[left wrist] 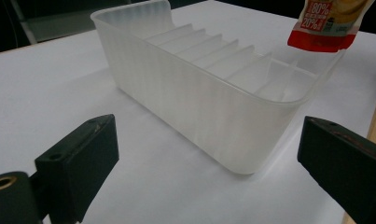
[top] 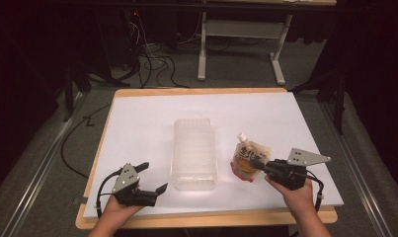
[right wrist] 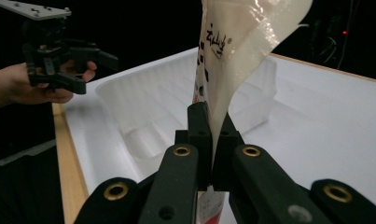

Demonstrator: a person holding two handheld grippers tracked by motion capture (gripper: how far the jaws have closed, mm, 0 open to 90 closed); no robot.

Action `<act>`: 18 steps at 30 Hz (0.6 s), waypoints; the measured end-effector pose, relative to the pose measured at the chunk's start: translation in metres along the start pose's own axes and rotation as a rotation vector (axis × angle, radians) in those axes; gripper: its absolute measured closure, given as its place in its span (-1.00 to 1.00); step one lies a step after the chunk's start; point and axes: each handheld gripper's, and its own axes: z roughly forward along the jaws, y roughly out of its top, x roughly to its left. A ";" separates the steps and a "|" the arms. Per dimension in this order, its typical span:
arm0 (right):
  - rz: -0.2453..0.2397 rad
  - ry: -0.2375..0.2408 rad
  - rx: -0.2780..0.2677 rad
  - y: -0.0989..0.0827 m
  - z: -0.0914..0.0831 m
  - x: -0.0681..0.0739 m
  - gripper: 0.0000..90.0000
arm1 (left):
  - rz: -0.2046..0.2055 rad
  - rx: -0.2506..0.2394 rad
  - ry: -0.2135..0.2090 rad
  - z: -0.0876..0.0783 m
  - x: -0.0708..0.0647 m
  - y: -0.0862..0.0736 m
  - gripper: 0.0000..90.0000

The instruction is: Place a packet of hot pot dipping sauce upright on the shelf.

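Translucent plastic forms the long ribbed bin (top: pixel 194 154) that lies on the white sheet (top: pixel 137 128) covering the wooden table (top: pixel 201 217), between the two grippers. The left gripper (top: pixel 154 177) rests near the table's front edge, held in the person's left hand (top: pixel 118 206), with its two black jaws spread wide apart and nothing between them. In the left gripper view the bin (left wrist: pixel 209 88) sits just ahead of those parted jaws, its near corner between them but apart from both, its inner ribs running across the floor of the tub.

On the other side of the bin, the right gripper (top: pixel 254 163), held in the person's right hand (top: pixel 298 195), has its jaws pressed together on a drink pouch (top: pixel 248 157), a pale spouted packet with red and orange print. In the high view the pouch lies just ahead of that gripper's tips, its white cap pointing away from the person, just beside the bin's right wall. In the right gripper view the jaws pinch the lower part of the pouch (right wrist: pixel 232 51), which rises upward from them, its pale film bending at the top; whether it is lifted clear of the sheet cannot be told. Beyond the pouch the bin (right wrist: pixel 148 112) lies open, and farther off the left gripper (right wrist: pixel 90 70) hangs over the table's edge. In the left gripper view the pouch's red bottom edge (left wrist: pixel 328 25) shows beyond the bin's far rim.
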 end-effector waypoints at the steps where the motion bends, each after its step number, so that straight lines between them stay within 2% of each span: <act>1: -0.001 0.007 0.001 0.000 0.001 0.001 1.00 | 0.000 0.000 0.000 0.000 0.000 0.000 -0.87; 10: -0.032 0.070 0.011 0.004 0.012 0.014 1.00 | 0.000 -0.001 0.000 0.000 0.000 0.000 -0.87; 14: -0.035 0.083 0.016 0.005 0.014 0.015 1.00 | 0.000 -0.001 0.000 0.000 0.000 0.000 -0.87; 18: -0.037 0.127 0.002 0.009 0.015 0.013 1.00 | -0.003 -0.006 0.005 -0.001 0.000 0.000 -0.87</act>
